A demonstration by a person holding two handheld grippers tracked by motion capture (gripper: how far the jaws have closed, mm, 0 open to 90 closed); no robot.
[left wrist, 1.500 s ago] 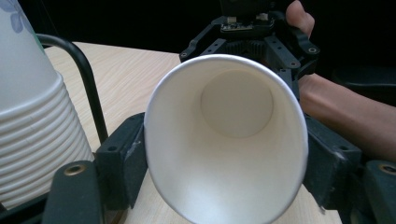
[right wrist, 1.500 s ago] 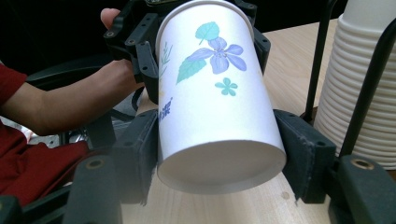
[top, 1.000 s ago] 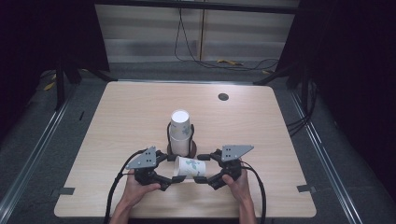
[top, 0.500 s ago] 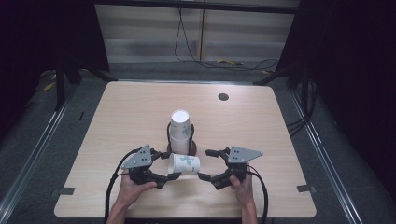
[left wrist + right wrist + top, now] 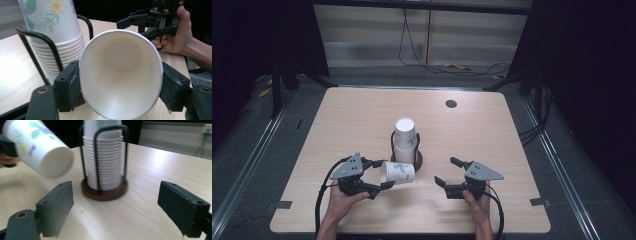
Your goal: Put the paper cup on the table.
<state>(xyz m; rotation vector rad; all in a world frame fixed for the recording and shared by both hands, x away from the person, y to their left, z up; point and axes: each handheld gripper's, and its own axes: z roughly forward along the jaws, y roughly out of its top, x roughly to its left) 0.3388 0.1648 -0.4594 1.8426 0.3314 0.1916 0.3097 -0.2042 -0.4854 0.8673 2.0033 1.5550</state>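
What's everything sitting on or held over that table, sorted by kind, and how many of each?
Loose paper cup, clamped in the left gripper: 1
Stack of paper cups: 1 (too many cups to count)
Wire cup holder with wooden base: 1
Hand-held grippers: 2, the right gripper open and empty
Round dark grommet in the table top: 1
Total: 6

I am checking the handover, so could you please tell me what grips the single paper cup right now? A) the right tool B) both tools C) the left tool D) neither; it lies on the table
C: the left tool clamps the paper cup near its rim, while the right tool stands open and apart.
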